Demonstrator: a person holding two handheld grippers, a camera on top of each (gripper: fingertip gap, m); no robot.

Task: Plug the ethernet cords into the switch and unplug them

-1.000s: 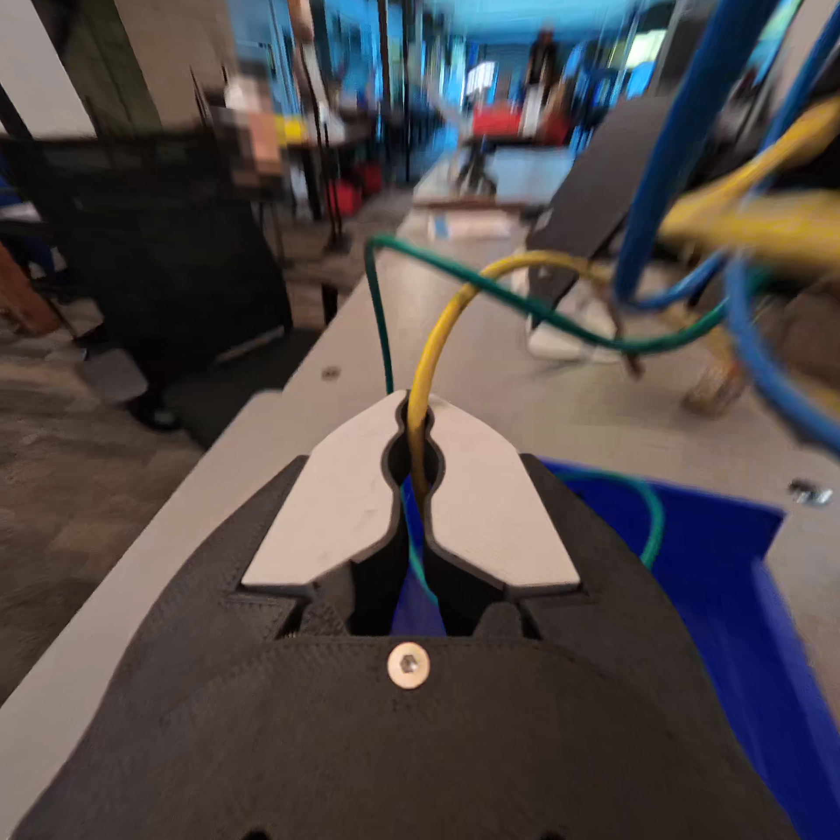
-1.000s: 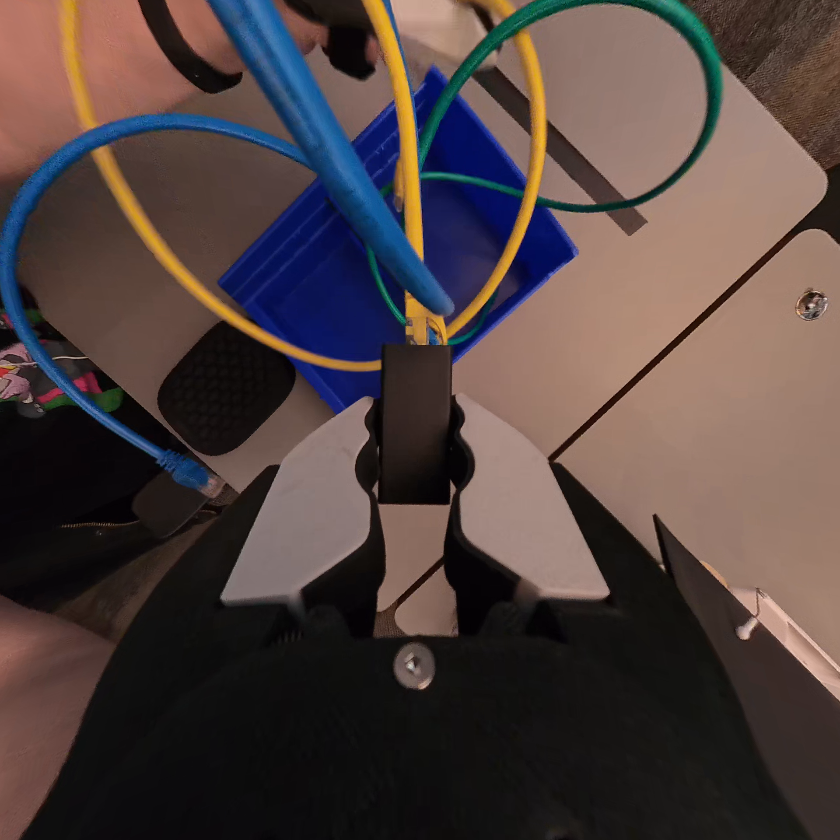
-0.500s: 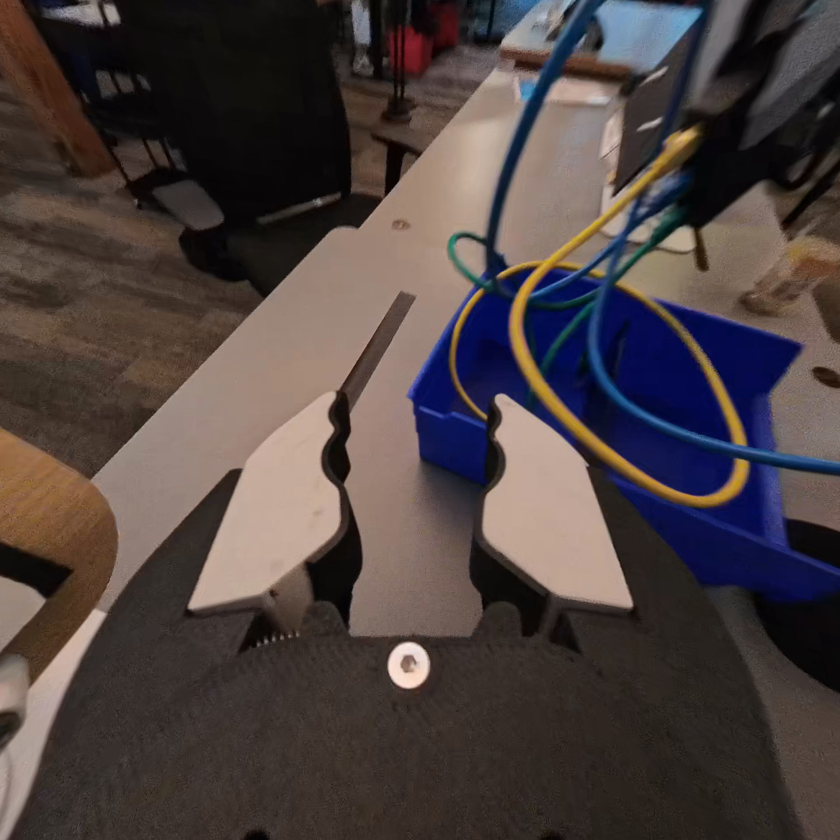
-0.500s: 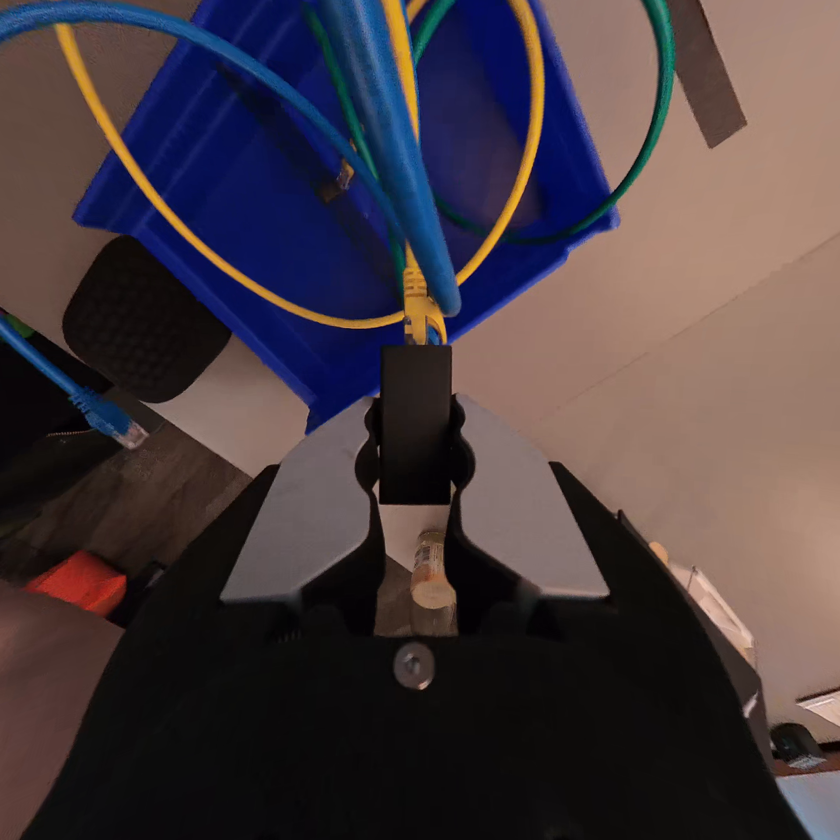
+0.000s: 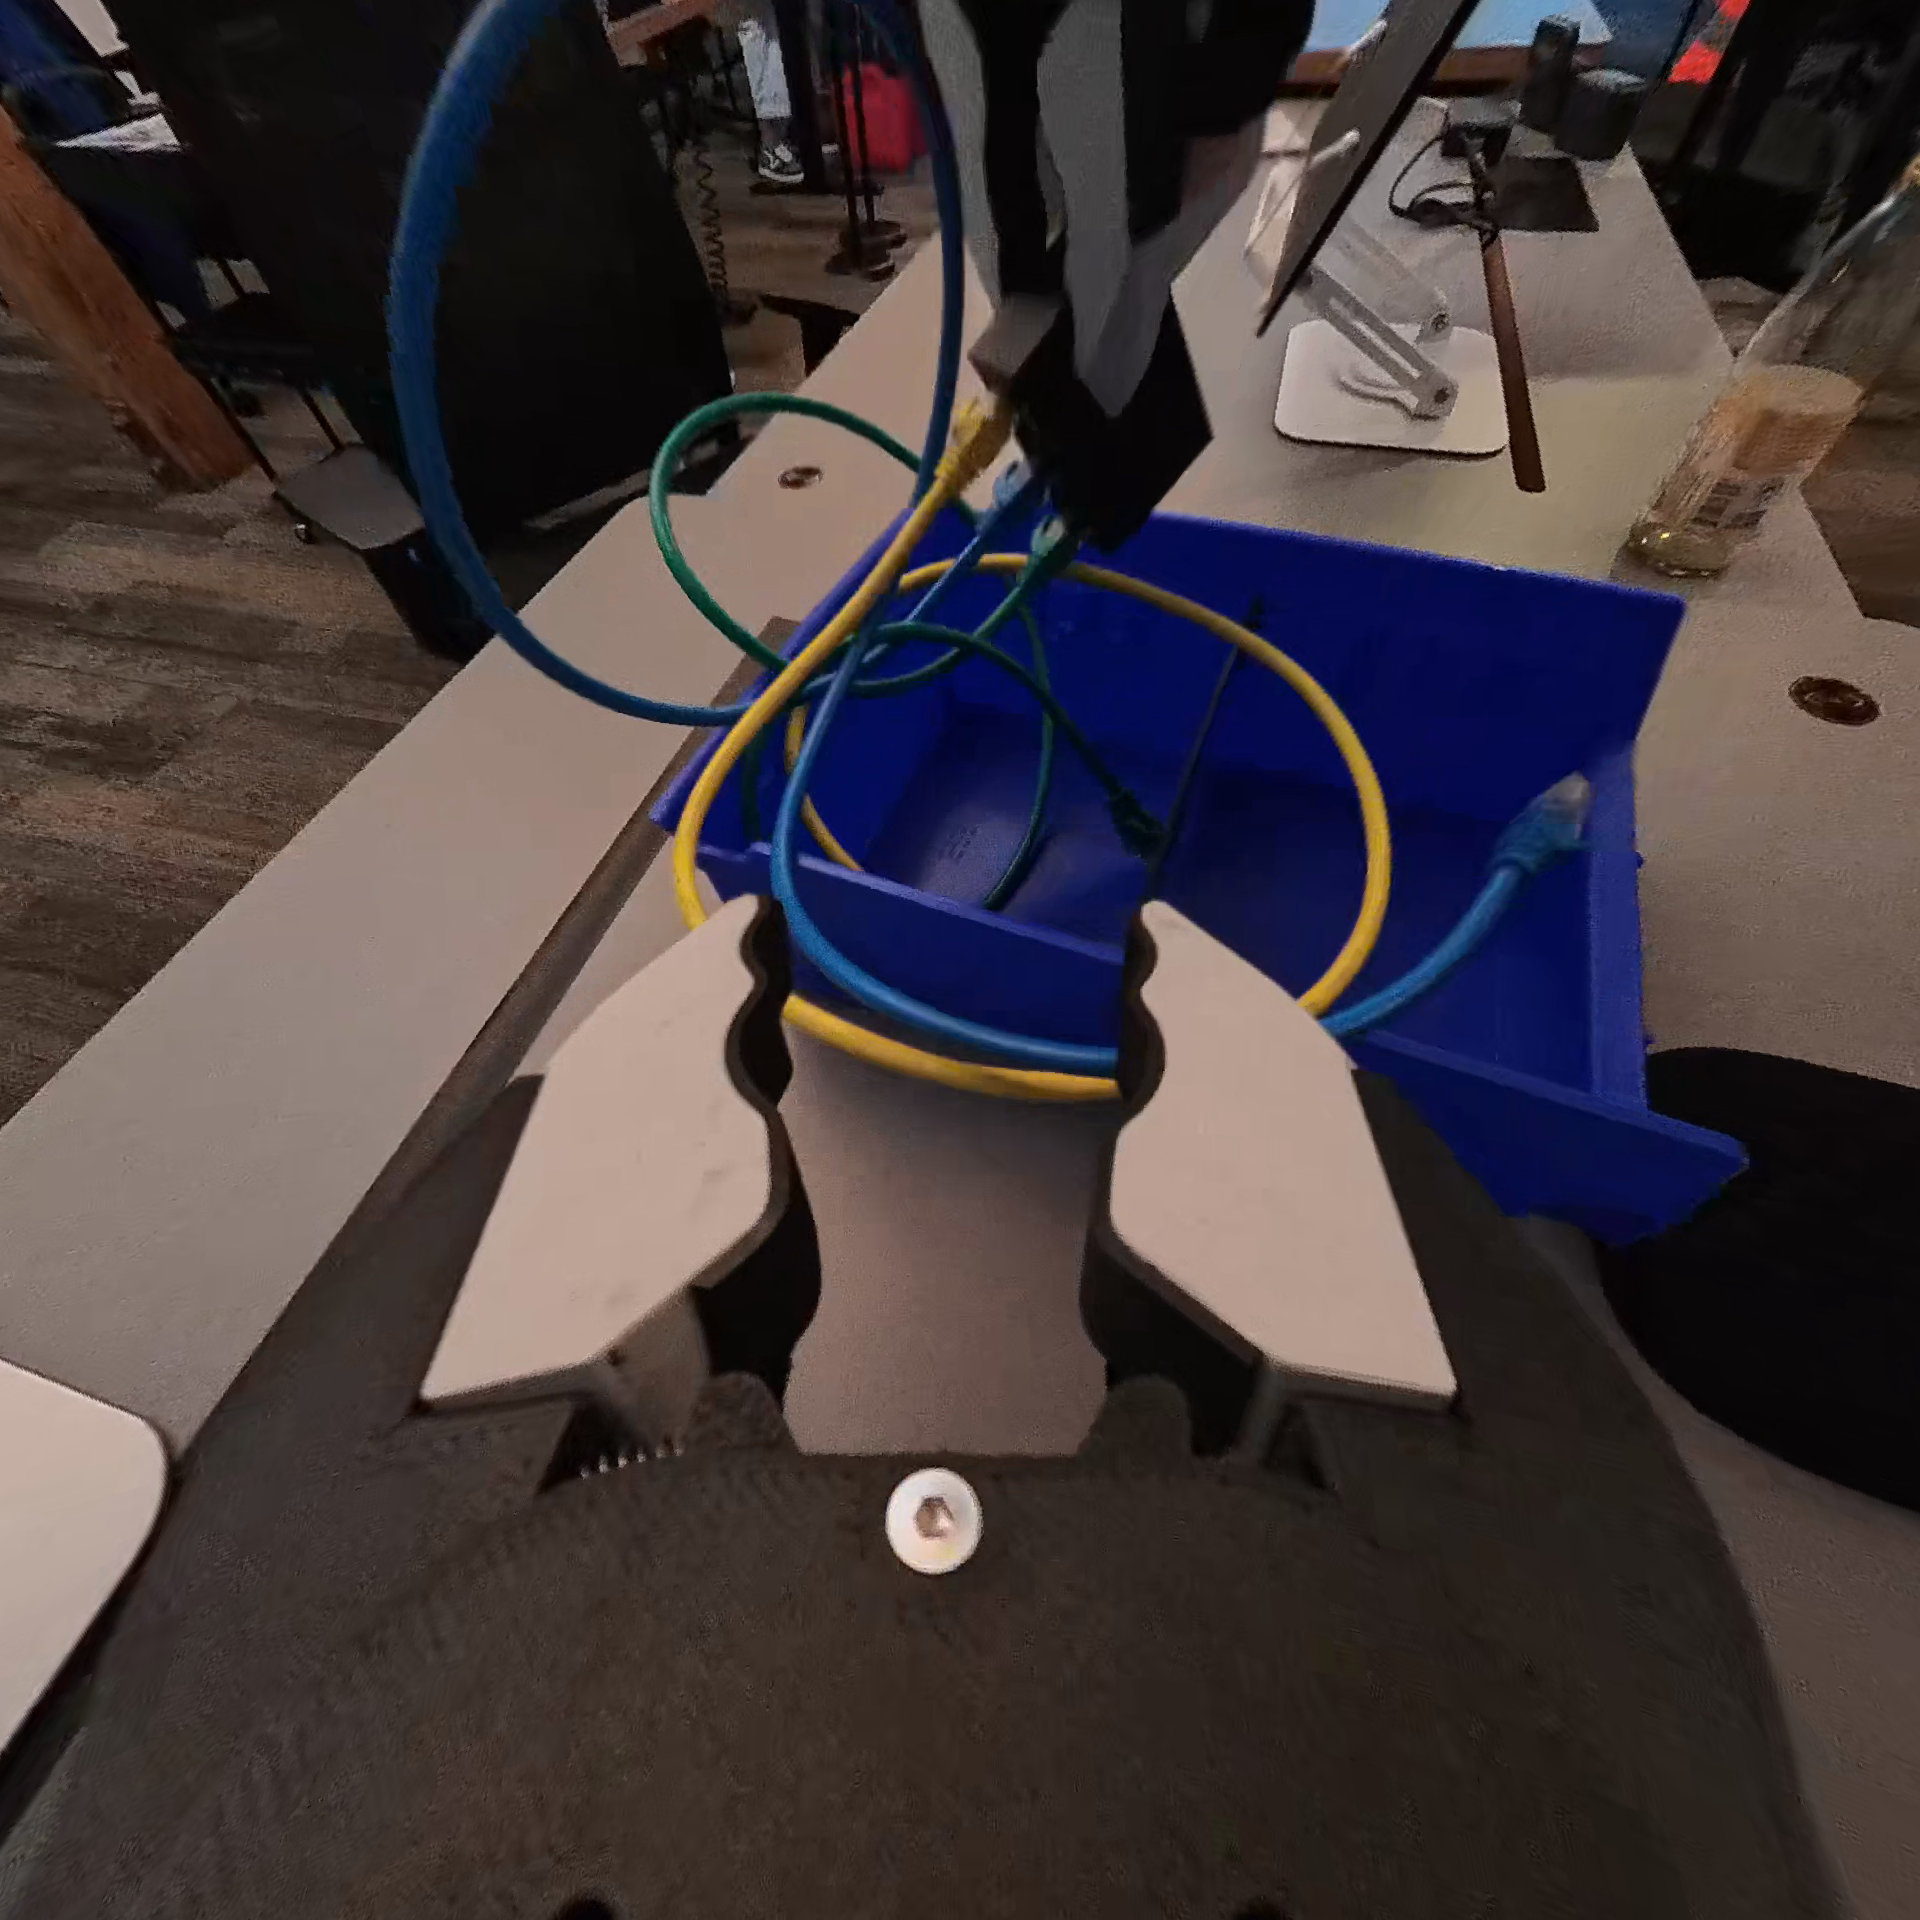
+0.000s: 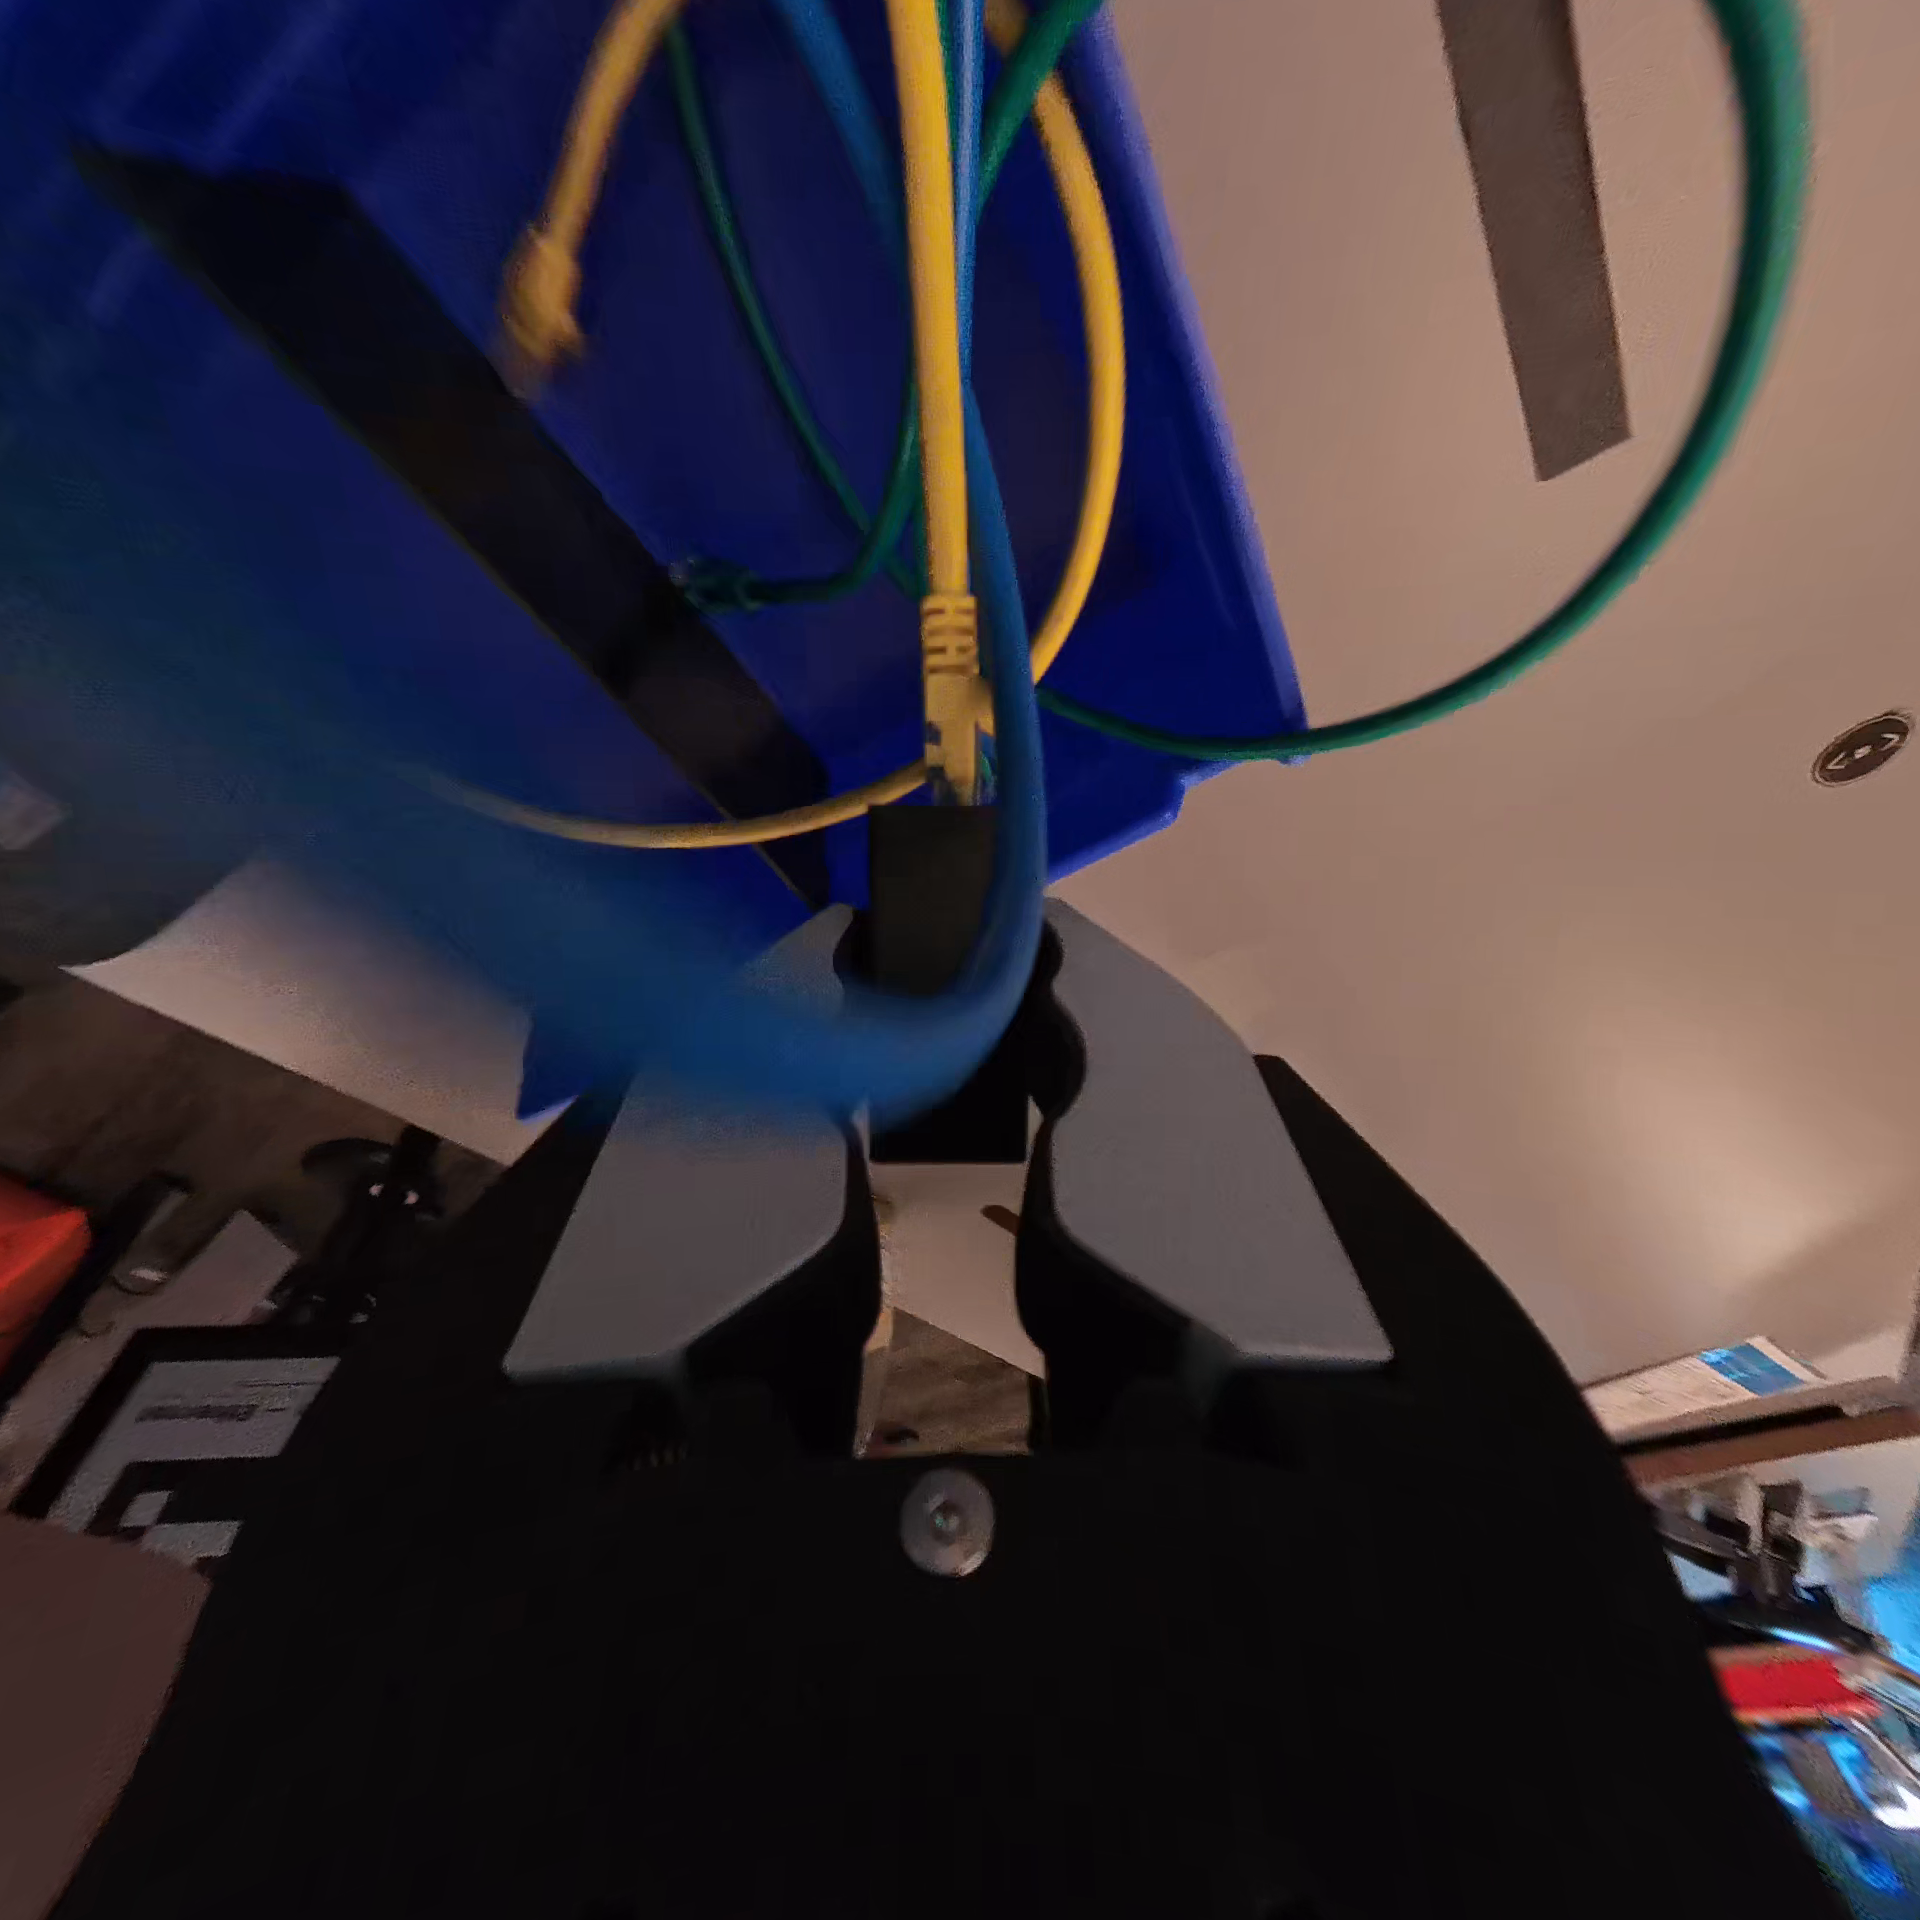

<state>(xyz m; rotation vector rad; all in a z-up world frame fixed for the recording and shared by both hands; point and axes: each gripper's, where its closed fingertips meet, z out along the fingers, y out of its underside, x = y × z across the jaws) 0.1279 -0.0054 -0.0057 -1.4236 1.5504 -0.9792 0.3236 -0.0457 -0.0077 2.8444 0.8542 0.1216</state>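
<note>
Overhead, the right gripper (image 6: 945,935) clamps the black switch (image 5: 1107,416), cords (image 5: 1039,1081) dangling into the blue bin (image 5: 1507,1091); the left gripper (image 5: 948,935) gapes empty before it.

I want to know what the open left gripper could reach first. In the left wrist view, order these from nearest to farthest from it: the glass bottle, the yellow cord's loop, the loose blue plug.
1. yellow cord's loop, lying between the left gripper fingertips.
2. loose blue plug, right, over the blue bin.
3. glass bottle, far right on the table.
</note>
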